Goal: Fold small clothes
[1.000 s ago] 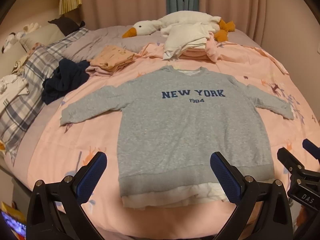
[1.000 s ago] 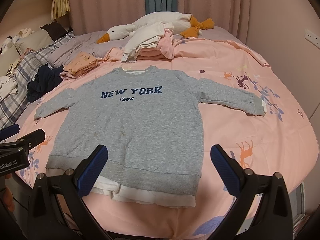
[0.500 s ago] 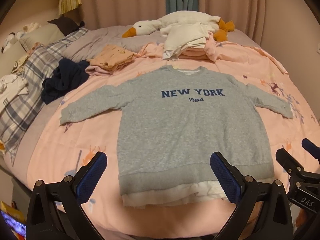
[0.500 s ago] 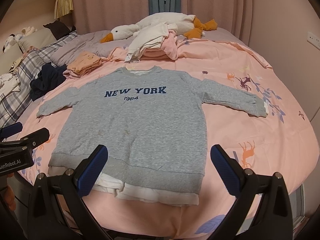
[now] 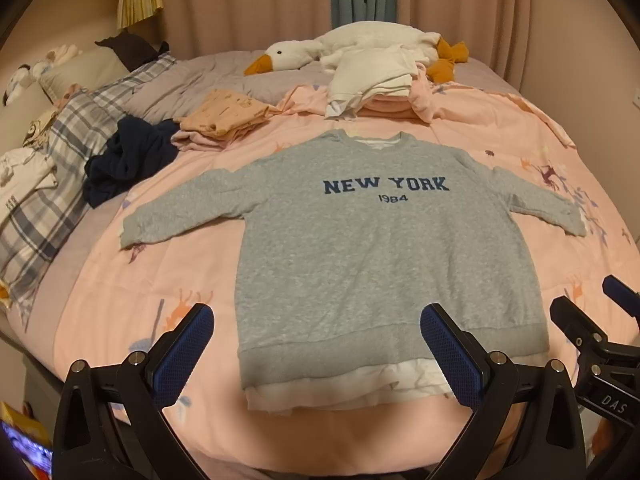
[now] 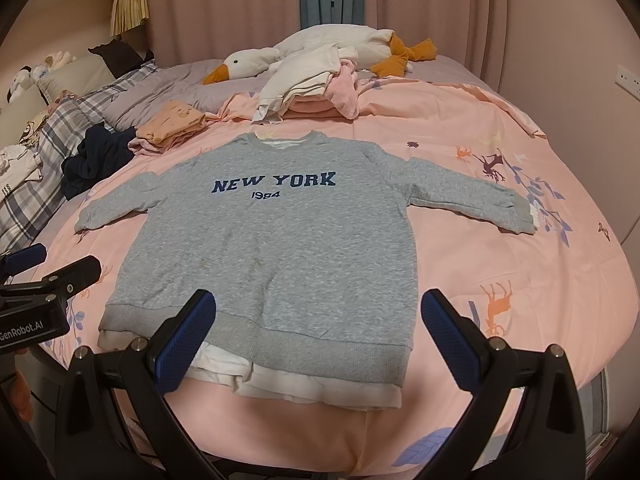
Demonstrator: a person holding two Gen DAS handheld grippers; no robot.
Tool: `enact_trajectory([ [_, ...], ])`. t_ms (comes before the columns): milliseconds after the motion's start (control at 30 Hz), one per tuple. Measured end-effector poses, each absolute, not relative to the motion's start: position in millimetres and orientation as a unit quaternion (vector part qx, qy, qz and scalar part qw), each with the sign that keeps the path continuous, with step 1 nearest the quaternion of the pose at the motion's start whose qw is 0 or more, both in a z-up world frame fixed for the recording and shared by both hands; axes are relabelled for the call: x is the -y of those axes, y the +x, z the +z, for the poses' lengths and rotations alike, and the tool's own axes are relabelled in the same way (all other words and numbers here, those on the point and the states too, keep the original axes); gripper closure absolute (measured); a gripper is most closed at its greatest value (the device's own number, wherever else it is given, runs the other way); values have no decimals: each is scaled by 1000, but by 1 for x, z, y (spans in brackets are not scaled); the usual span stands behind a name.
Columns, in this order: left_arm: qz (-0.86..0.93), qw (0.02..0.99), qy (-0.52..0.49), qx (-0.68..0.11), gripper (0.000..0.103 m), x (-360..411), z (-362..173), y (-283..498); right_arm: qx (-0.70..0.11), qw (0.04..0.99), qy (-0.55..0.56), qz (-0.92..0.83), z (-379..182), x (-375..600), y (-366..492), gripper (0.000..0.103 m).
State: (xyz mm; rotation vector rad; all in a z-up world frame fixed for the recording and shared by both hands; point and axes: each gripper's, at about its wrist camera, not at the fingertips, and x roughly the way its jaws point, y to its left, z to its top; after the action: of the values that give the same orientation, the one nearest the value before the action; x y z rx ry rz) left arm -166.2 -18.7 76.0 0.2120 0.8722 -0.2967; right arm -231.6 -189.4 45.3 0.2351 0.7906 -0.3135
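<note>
Left gripper (image 5: 316, 340) is hanging over the near edge of the bed, jaws spread wide, gripping nothing. Its blue pads (image 5: 182, 354) are sitting either side of the hem, above it, not touching. Right gripper (image 6: 318, 336) is doing the same: jaws wide apart, nothing between them, hovering over the hem's right half. Each one is showing up at the edge of the other's view.

Grey sweatshirt (image 5: 380, 248) is lying flat, front up, on the pink duvet (image 5: 120, 300), hem nearest, collar farthest. "NEW YORK 1984" is reading upright. A white layer is peeking out under the hem and at the collar. Both sleeves are lying spread outward, angled slightly toward the hem; right cuff is showing a white edge.

Past the left sleeve, a dark navy garment (image 5: 128, 156) is lying bunched up beside a plaid pillow (image 5: 60, 152). Beyond the collar, a folded peach stack (image 5: 224, 114) is sitting to the left, a cream and pink pile (image 5: 376, 80) to the right. A plush goose (image 5: 360, 46) is lying behind that pile, on the grey sheet. Curtains (image 5: 280, 0) are hanging at the back.
</note>
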Motion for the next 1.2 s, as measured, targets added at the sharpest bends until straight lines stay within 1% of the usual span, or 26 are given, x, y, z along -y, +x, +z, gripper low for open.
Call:
enact_trajectory([
  [1200,-145,889,104,-422,1,15,68,-167,-381,905,113,-153,45,185,-231,0],
])
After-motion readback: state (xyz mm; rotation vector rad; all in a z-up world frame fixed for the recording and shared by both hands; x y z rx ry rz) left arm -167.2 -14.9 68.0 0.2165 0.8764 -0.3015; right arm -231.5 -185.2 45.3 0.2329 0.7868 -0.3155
